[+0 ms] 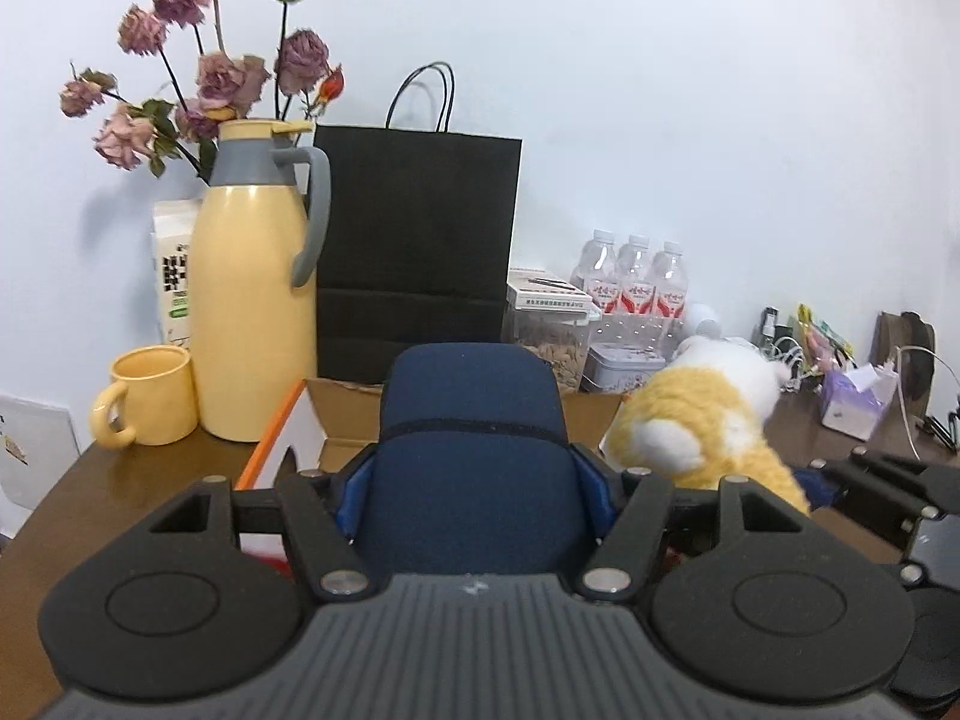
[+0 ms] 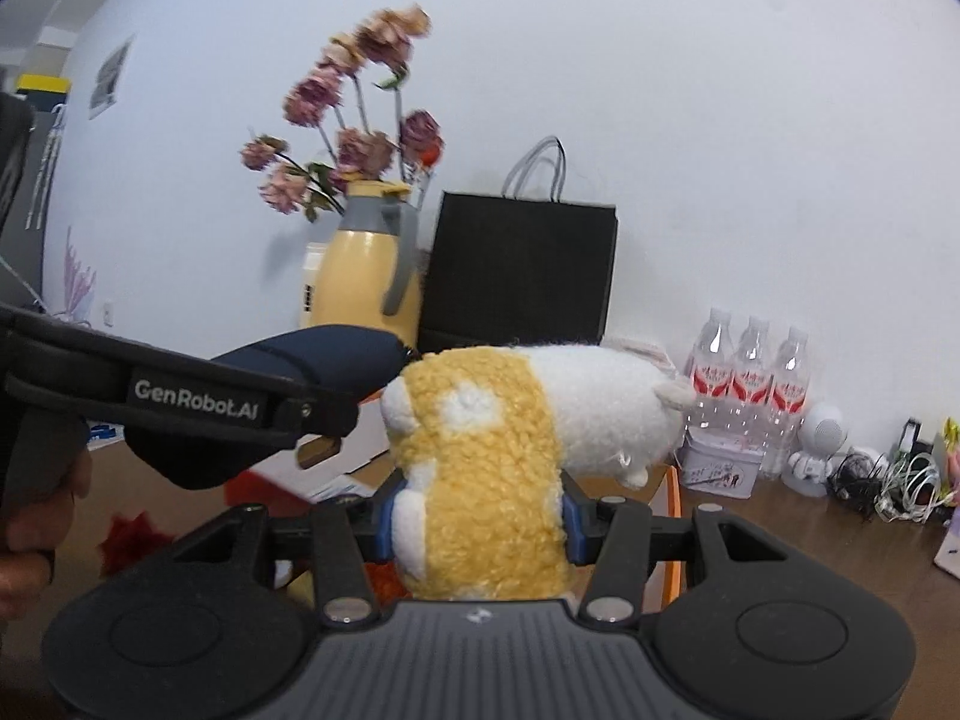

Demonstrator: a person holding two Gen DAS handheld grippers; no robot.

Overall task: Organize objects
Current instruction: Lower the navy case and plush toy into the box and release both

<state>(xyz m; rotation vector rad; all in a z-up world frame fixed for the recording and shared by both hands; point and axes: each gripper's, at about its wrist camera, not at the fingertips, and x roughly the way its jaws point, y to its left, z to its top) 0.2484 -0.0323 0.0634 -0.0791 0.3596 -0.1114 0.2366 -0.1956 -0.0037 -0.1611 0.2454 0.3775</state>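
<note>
Left gripper (image 1: 474,483) points slightly downward over the open cardboard box (image 1: 351,414), blue pads clamped on both sides of a navy padded case (image 1: 474,420). Right gripper (image 2: 477,525) sits beside it at similar height and tilt, pads pressed into a yellow-and-white plush toy (image 2: 498,468), also above the box. A hand (image 2: 36,516) grips the left handle.

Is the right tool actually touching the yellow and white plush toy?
Touching. In the right wrist view the right tool has both blue pads pressed into the fluffy yellow and white plush toy, one on each side.
</note>
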